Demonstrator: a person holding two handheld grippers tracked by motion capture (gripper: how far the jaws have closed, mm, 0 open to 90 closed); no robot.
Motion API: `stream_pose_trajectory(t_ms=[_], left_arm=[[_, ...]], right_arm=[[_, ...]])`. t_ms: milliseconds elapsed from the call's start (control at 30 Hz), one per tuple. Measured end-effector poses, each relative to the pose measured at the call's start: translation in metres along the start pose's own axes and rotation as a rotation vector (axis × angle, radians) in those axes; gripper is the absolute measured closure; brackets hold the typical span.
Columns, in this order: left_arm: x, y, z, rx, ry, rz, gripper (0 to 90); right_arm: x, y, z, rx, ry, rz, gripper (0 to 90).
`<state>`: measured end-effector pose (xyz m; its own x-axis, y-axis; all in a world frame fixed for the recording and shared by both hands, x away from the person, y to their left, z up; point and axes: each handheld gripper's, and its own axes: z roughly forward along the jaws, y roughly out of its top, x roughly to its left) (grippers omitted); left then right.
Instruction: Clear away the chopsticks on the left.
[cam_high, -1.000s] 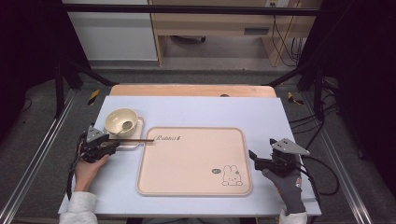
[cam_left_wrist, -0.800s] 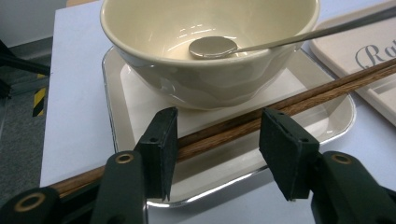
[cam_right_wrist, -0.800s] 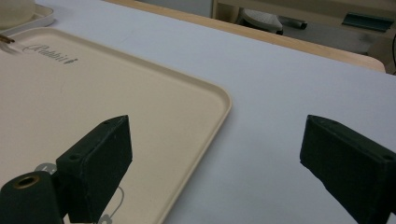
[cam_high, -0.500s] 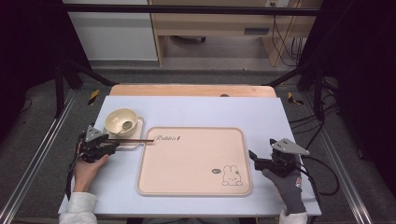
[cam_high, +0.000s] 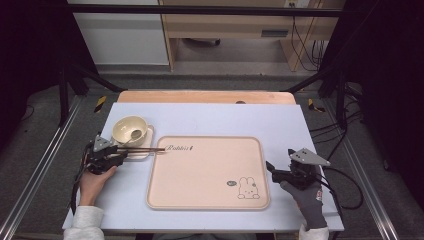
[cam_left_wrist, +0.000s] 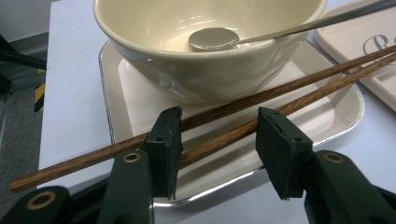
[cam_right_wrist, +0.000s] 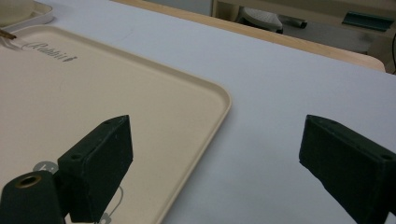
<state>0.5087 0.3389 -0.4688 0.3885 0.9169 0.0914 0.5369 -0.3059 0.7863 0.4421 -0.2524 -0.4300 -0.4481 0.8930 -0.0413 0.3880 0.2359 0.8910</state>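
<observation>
A cream bowl (cam_high: 129, 130) with a metal spoon (cam_left_wrist: 212, 38) in it stands on a small square plate (cam_left_wrist: 112, 98) at the table's left. Two wooden chopsticks (cam_left_wrist: 299, 86) lie across the plate's front, their tips reaching the big beige tray (cam_high: 207, 172). My left gripper (cam_left_wrist: 222, 144) straddles the chopsticks near their thick ends. Its jaws have just been closing, with the sticks between them, and a gap still shows at the right pad (cam_left_wrist: 280, 156). My right gripper (cam_right_wrist: 215, 163) rests open over the bare table beside the tray's right edge, with nothing between its jaws.
The tray (cam_right_wrist: 140, 107) carries a rabbit print (cam_high: 246, 187) and the word "Rabbits". A light blue mat (cam_high: 280, 125) covers the table, with a wooden strip along the far edge. Cables trail on the floor at the right.
</observation>
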Motion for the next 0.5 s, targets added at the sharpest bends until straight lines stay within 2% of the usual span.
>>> stream_pose_trajectory(t_ms=[167, 233, 500], left_arm=[[-0.0037, 0.0003, -0.001, 0.008, 0.01, 0.022, 54.4], [-0.0042, 0.0004, -0.0013, 0.01, 0.005, 0.02, 58.5], [-0.0061, 0.0011, -0.0026, 0.02, -0.014, 0.007, 64.9]], right_arm=[[0.0003, -0.0005, 0.0015, 0.004, -0.002, -0.008, 10.0], [0.0005, -0.0006, 0.0019, 0.005, 0.0, -0.009, 10.0], [-0.0002, -0.0005, 0.0013, 0.006, -0.002, -0.01, 10.0]])
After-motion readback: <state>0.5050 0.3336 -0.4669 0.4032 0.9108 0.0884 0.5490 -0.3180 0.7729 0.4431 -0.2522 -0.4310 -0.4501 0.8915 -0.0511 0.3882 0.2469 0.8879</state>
